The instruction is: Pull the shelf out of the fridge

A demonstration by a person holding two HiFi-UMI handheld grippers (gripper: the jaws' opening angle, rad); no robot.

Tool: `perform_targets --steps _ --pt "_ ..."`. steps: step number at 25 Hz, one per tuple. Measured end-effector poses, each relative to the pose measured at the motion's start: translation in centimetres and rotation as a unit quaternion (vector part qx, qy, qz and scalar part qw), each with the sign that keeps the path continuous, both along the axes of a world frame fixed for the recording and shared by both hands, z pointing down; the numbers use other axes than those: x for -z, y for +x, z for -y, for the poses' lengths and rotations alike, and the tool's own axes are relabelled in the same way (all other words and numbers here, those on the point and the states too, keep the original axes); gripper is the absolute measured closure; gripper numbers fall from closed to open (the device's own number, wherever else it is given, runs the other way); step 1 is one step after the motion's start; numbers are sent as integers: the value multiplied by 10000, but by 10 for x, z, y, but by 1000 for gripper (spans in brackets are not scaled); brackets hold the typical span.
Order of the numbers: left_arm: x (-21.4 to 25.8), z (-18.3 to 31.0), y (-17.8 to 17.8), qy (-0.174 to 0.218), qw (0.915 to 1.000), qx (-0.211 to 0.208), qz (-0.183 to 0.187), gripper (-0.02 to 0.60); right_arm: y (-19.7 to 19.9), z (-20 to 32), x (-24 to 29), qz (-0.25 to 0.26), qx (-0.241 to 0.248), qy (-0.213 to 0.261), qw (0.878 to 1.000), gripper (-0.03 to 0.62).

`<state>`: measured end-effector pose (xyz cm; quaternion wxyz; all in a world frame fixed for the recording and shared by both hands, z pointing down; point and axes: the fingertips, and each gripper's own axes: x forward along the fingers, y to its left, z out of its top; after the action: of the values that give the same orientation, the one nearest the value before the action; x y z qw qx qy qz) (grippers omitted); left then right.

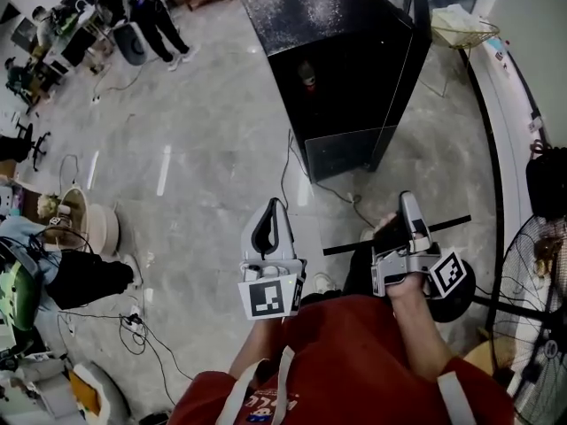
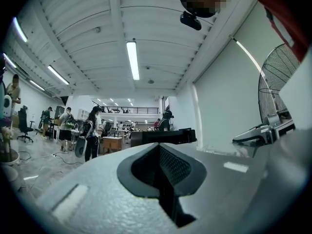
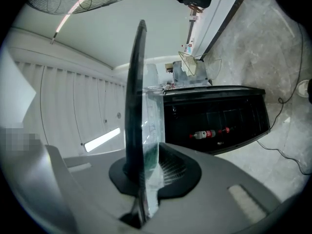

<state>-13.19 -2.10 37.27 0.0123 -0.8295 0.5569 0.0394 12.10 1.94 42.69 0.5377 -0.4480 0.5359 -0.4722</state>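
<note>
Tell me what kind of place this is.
Probably a large open workshop or lab: polished floor with trailing cables, workbenches with people around, long ceiling strip lights.

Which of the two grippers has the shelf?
The right gripper: its jaws clamp the shelf by its edge. The left gripper holds nothing.

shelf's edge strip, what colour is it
Black, running along a clear pane; the shelf shows best in the right gripper view.
</note>
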Motion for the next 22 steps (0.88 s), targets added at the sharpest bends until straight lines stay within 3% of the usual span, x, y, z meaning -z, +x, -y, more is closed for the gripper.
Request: perform_targets --steps 22 --pt "17 -15 0 179 9998 46 41 577 5 -8 16 9 6 189 9998 580"
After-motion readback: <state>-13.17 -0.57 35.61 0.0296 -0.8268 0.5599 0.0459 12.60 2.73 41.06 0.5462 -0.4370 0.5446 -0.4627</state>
